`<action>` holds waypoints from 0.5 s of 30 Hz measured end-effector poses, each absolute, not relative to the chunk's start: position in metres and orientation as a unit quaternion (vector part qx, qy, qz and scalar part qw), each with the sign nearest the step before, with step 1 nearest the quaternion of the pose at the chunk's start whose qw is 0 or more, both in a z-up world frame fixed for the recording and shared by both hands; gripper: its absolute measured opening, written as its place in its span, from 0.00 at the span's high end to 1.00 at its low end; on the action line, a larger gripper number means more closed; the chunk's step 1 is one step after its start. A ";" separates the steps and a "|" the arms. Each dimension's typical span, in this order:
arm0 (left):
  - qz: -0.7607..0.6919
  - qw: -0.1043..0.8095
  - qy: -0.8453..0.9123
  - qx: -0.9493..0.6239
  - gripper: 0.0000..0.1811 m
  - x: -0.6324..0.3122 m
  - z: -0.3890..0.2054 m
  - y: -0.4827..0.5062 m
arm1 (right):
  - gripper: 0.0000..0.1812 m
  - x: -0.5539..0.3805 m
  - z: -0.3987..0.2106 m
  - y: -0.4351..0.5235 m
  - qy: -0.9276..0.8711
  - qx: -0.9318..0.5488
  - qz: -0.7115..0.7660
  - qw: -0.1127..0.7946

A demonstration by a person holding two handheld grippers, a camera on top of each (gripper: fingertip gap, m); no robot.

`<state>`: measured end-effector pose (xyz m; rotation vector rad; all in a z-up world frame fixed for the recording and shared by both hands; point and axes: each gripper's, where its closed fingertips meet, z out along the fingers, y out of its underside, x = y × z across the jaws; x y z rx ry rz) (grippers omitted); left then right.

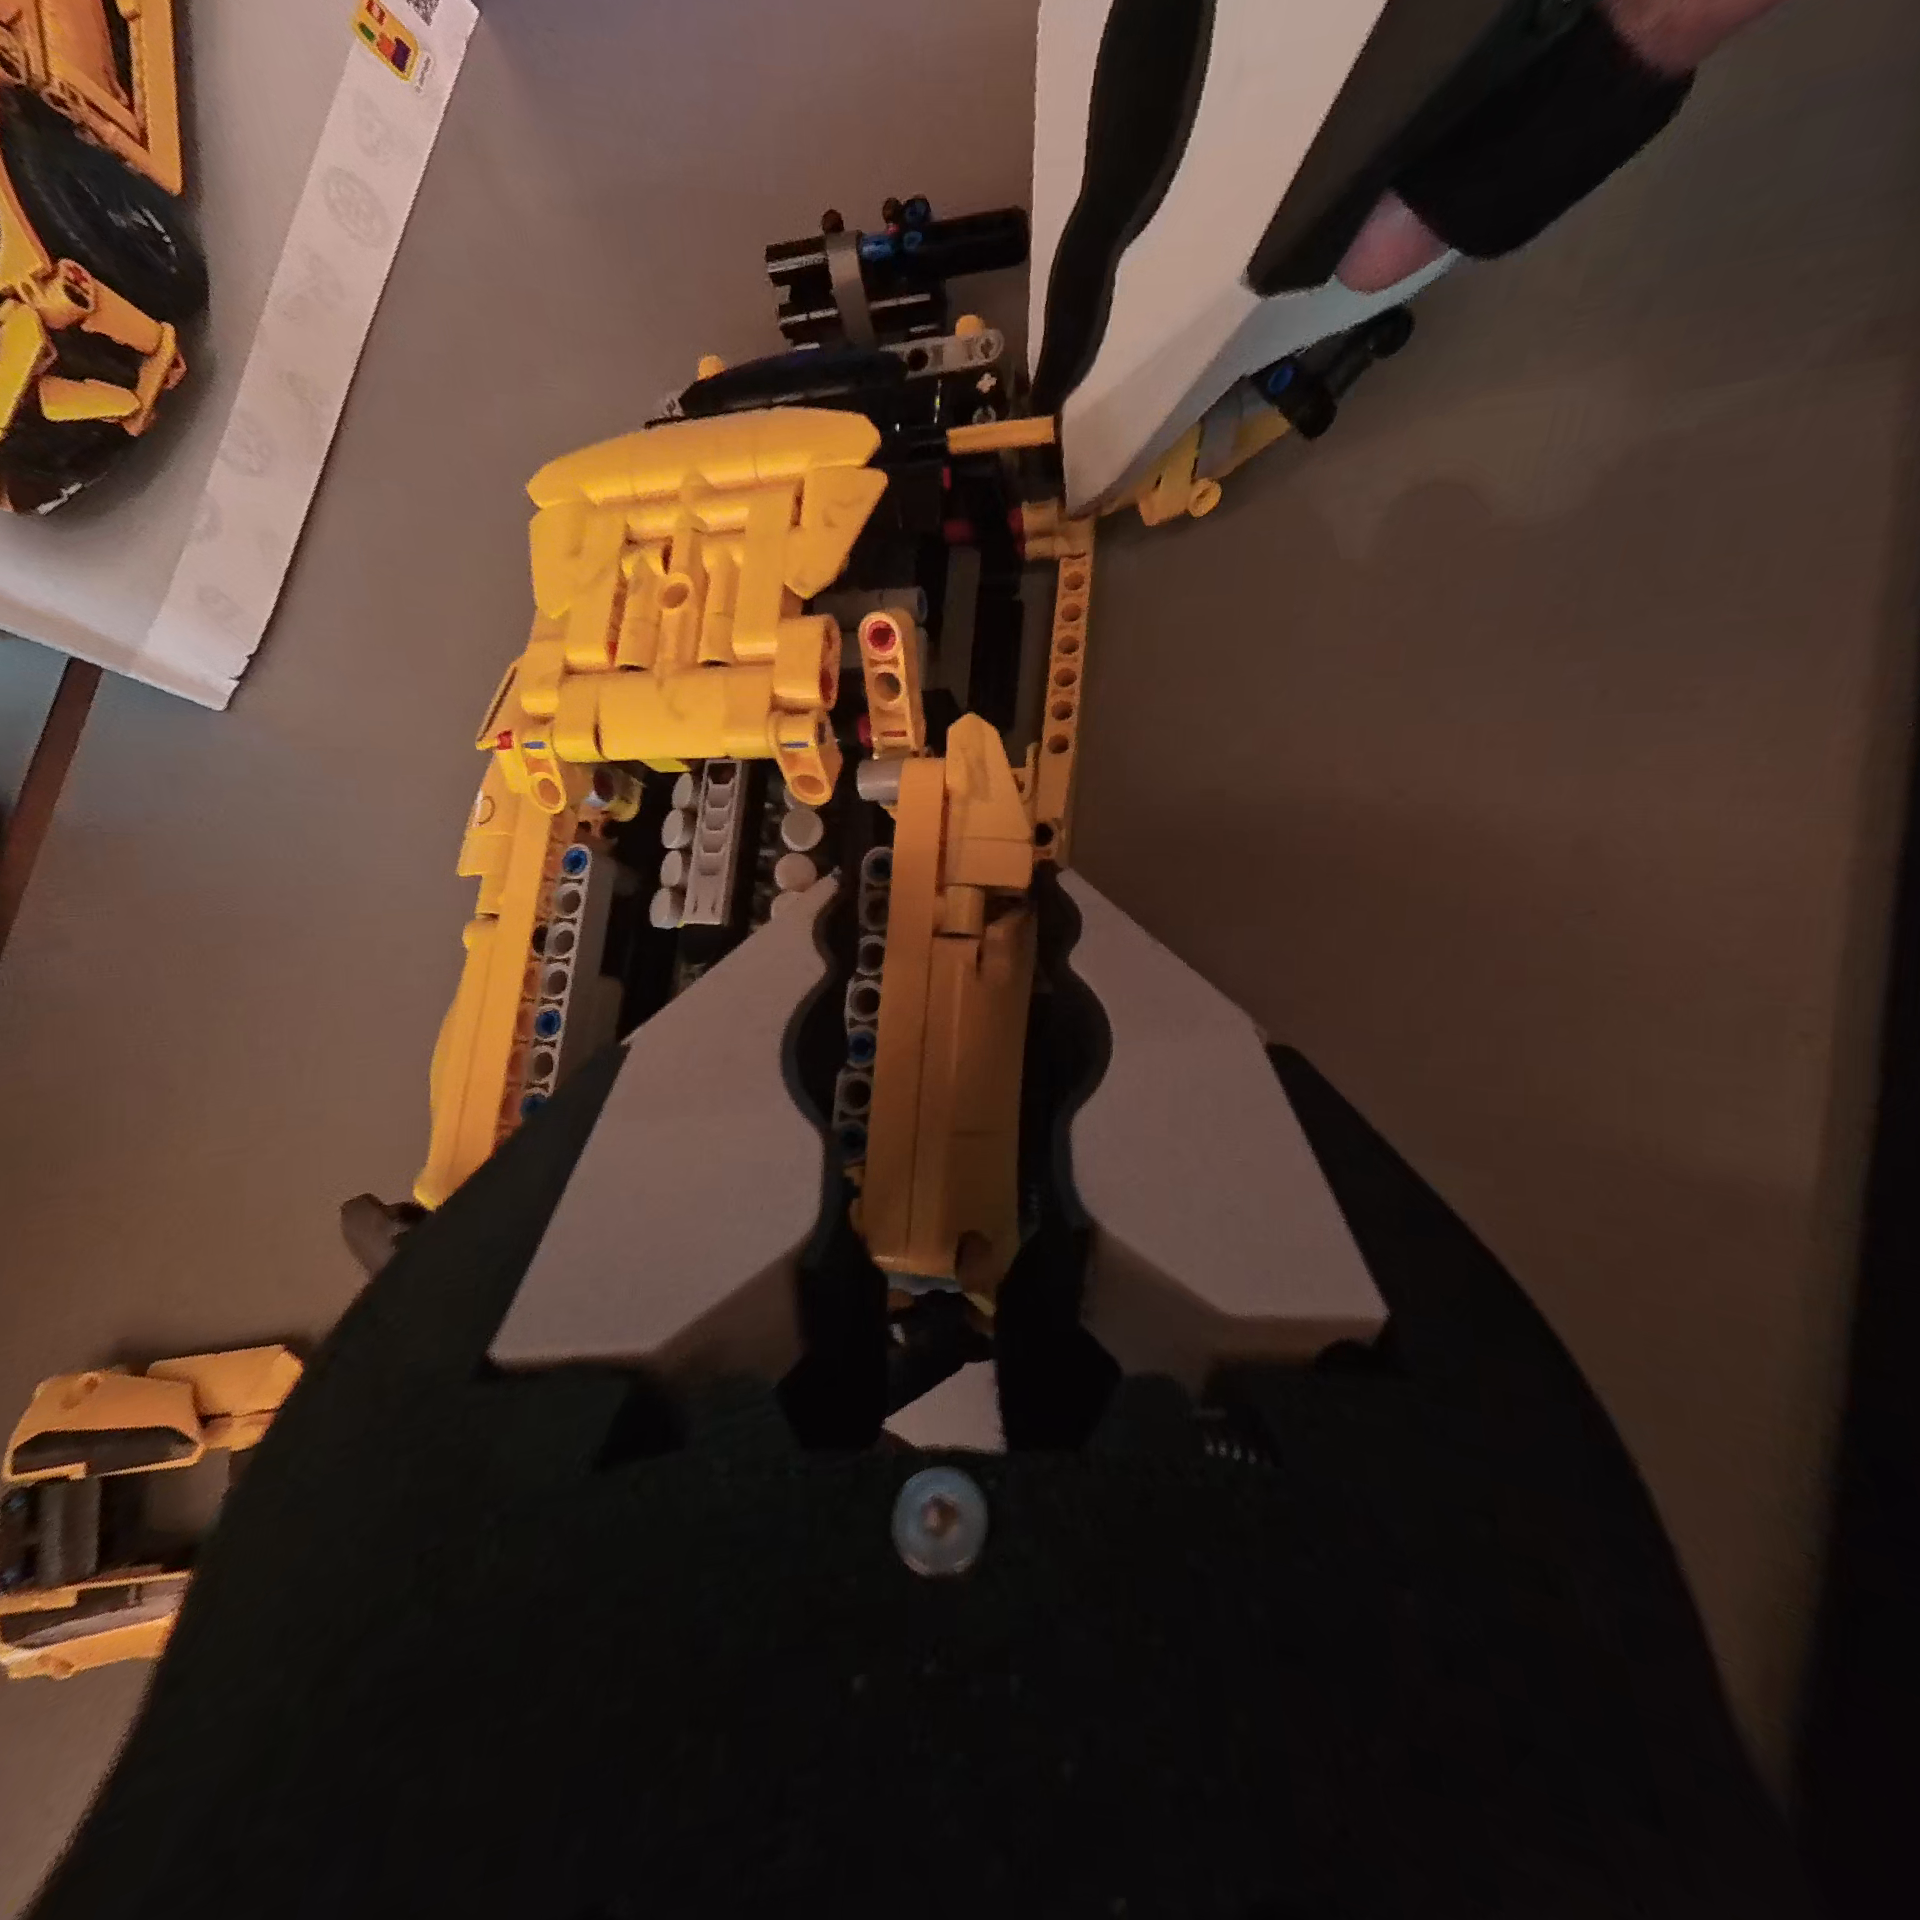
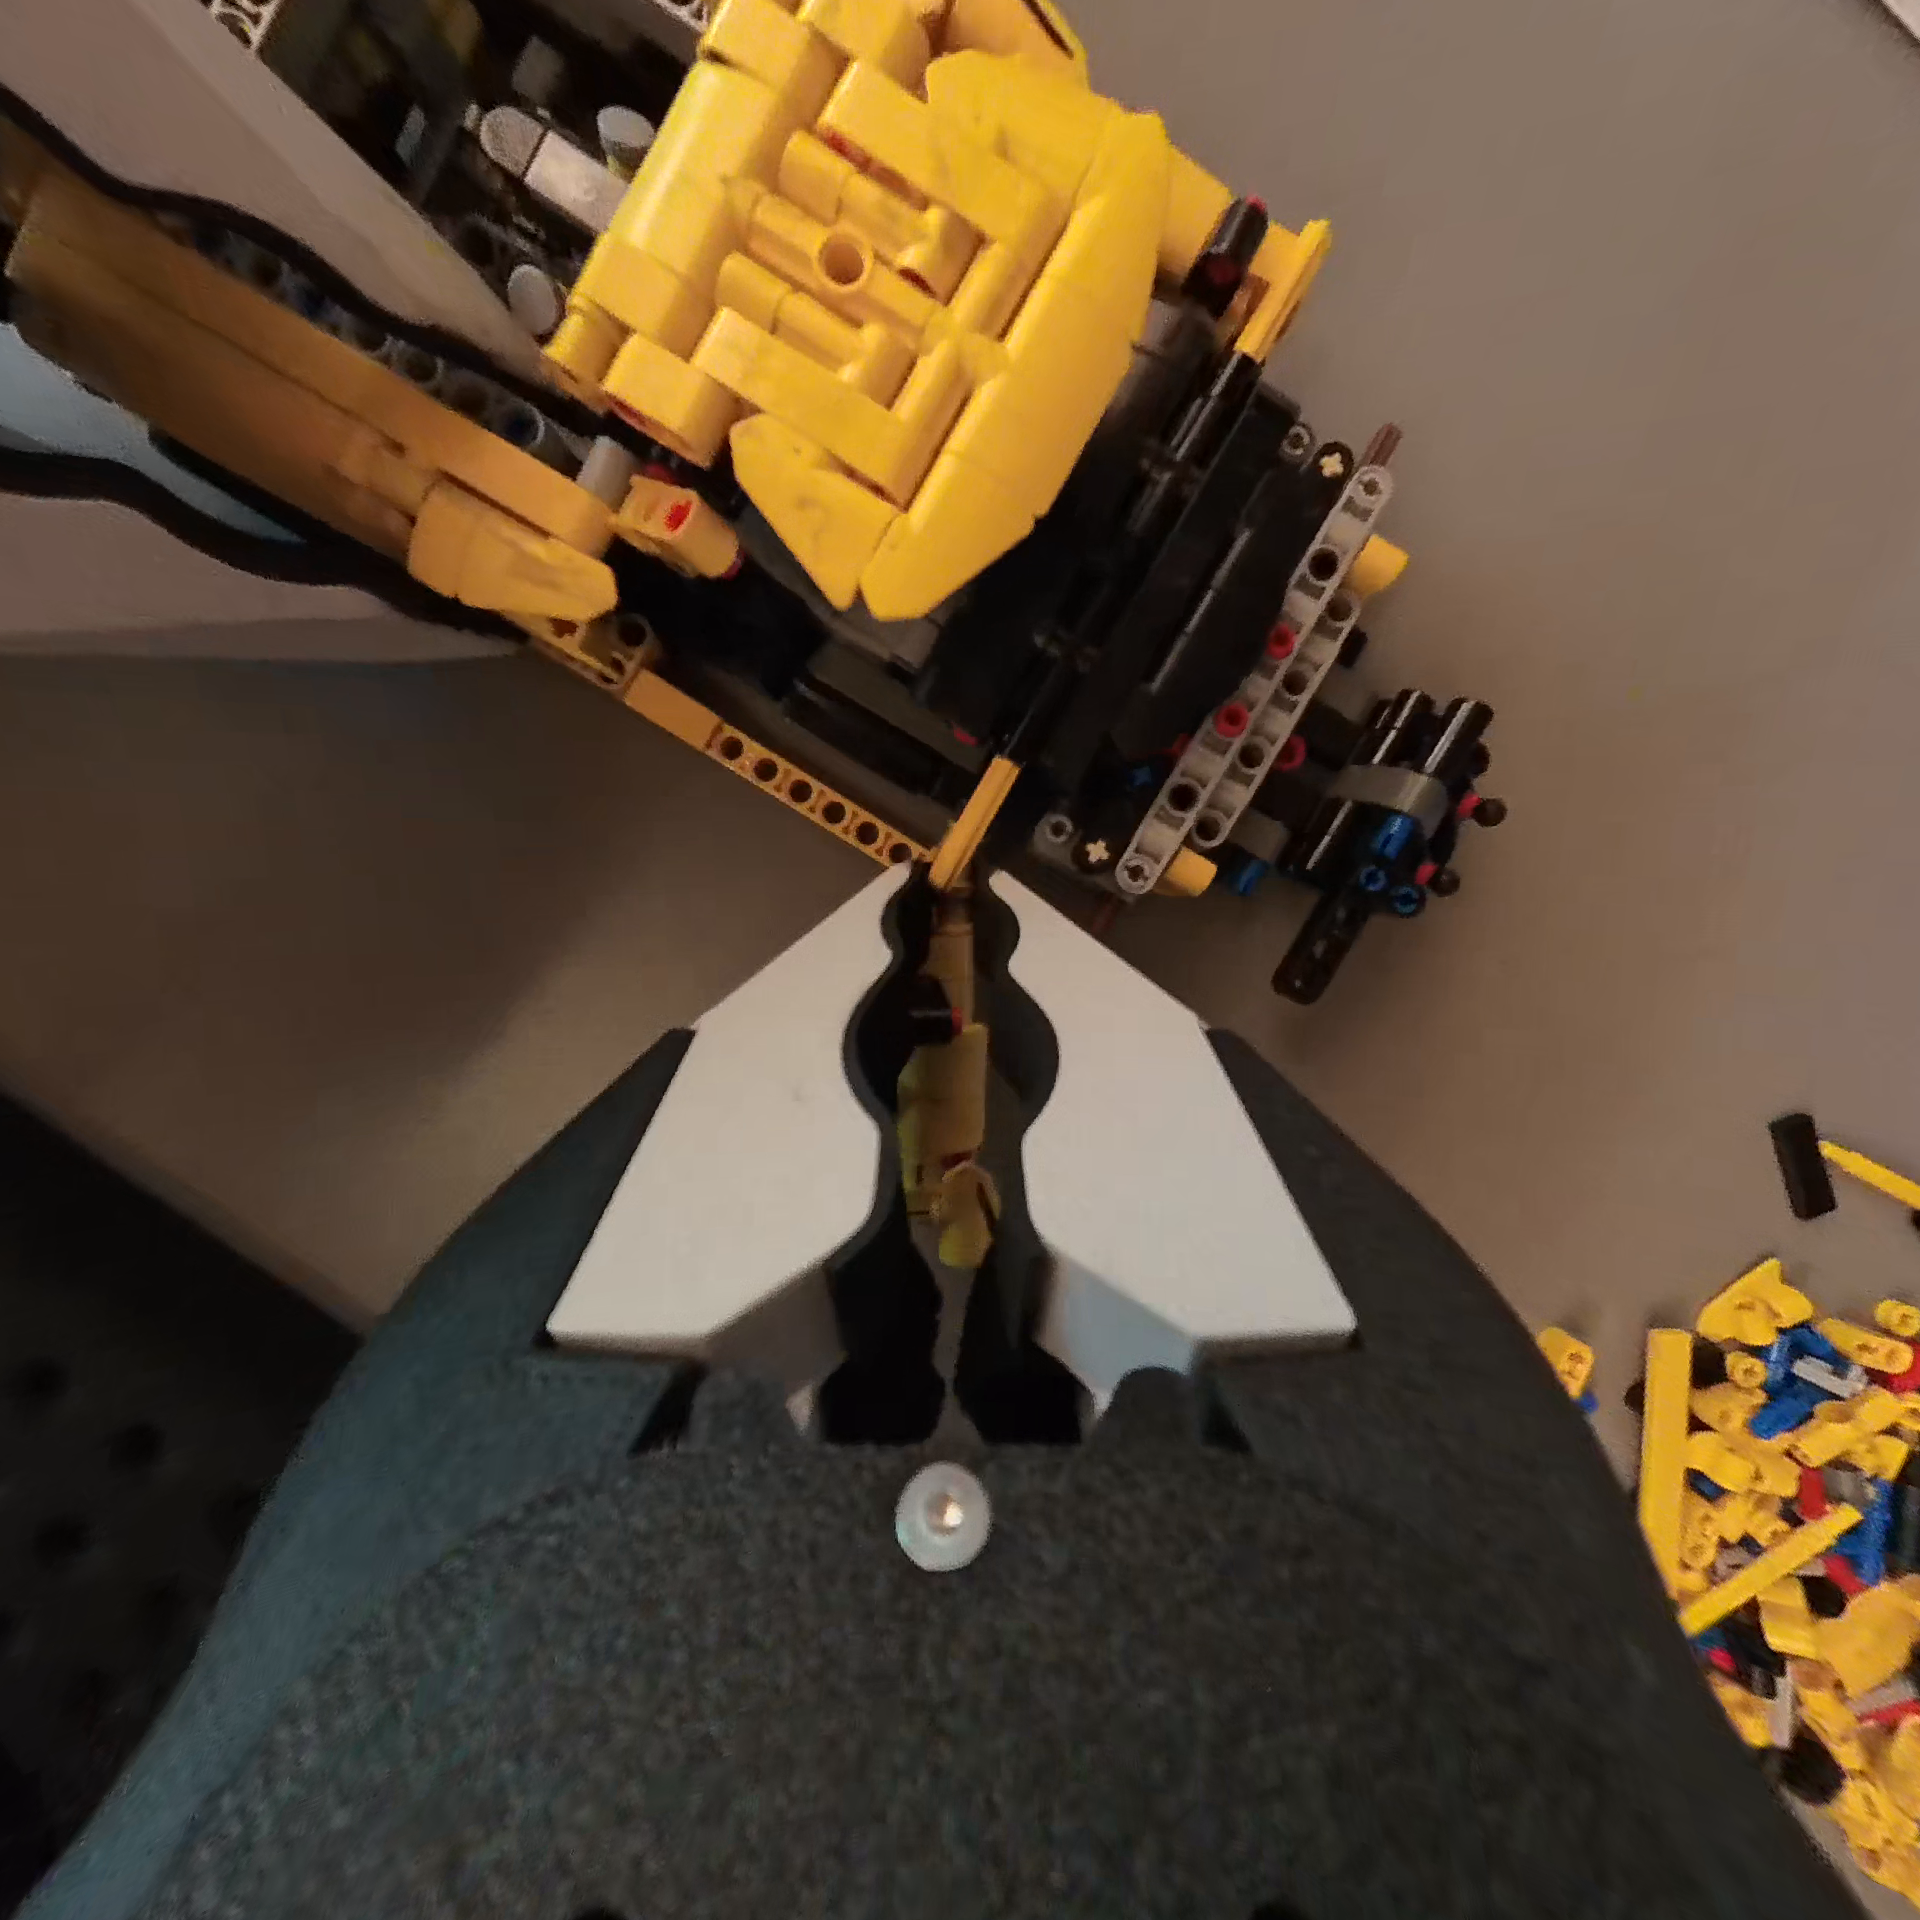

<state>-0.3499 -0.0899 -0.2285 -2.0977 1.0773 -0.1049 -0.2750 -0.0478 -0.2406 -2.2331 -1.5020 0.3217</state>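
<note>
A yellow and black brick-built vehicle model lies on the grey table. My left gripper is shut on the model's long yellow side panel, which sits between both pads. In the right wrist view the model fills the top. My right gripper is shut on a thin yellow rod piece. The rod's tip pokes out past the fingertips and meets the model's edge next to a holed yellow beam. The right gripper also shows in the left wrist view, held by a gloved hand.
A printed booklet lies at the far left. A smaller yellow sub-assembly sits at the lower left. A pile of loose yellow, blue and red pieces and a black piece lie to the right. The table's dark edge runs along the right. Spacing between my two grippers at the tips: around 9 centimeters.
</note>
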 end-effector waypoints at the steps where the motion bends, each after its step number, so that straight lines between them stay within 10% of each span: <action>1: -0.041 0.380 0.422 -0.822 0.80 -0.350 -0.229 -0.090 | 0.97 -0.275 -0.241 -0.048 -0.540 -0.807 0.120 0.206; 15: -0.018 0.369 0.422 -0.828 0.81 -0.345 -0.230 -0.084 | 0.97 -0.274 -0.240 -0.039 -0.529 -0.804 0.155 0.224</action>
